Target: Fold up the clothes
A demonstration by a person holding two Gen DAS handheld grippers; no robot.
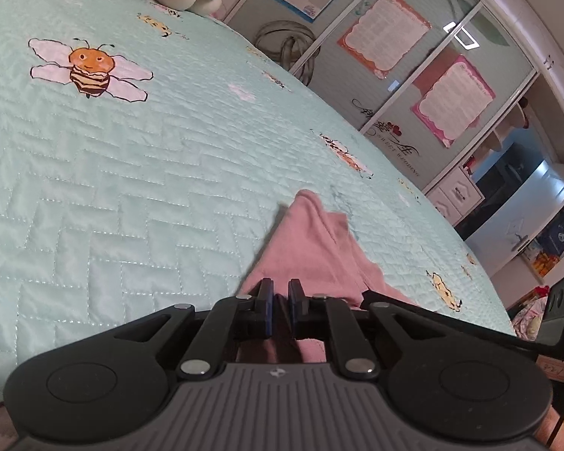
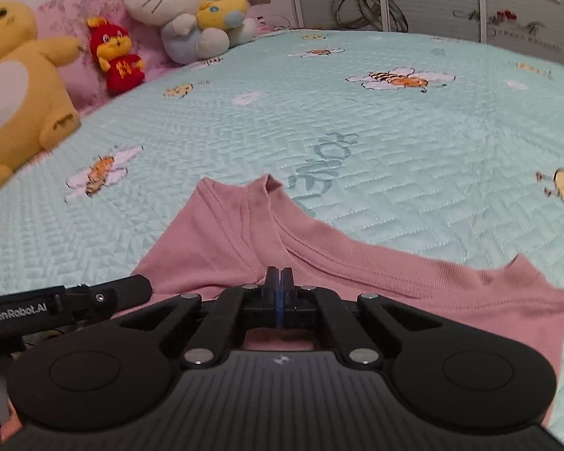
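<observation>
1. A pink shirt (image 2: 319, 263) lies on a bed covered by a pale green quilted bedspread (image 2: 357, 131) printed with bees. The shirt is the landmark for every place below.
2. The shirt sits at the near edge of the bedspread, partly doubled over. A ribbed neckline and a stitched seam run across its top layer, and one corner peaks upward on its far side.
3. The right gripper (image 2: 278, 282) is at the near edge of the shirt. Its jaws are pressed together; the fabric lies right at their tips, but whether any of it is pinched cannot be told.
4. The left gripper (image 1: 281, 293) is also at the near edge of the shirt. Its jaws stand a narrow gap apart, with pink cloth in and below the gap, apparently pinched.
5. Judgement: a fold seems to be under way. To do it well, both grippers would move level and together, keeping the edge taut so the layers land square and free of wrinkles.
6. Soft toys (image 2: 191, 11) sit well beyond the far side of the shirt, against a pink pillow.
7. No basket, box or other container for clothes appears near the shirt.
</observation>
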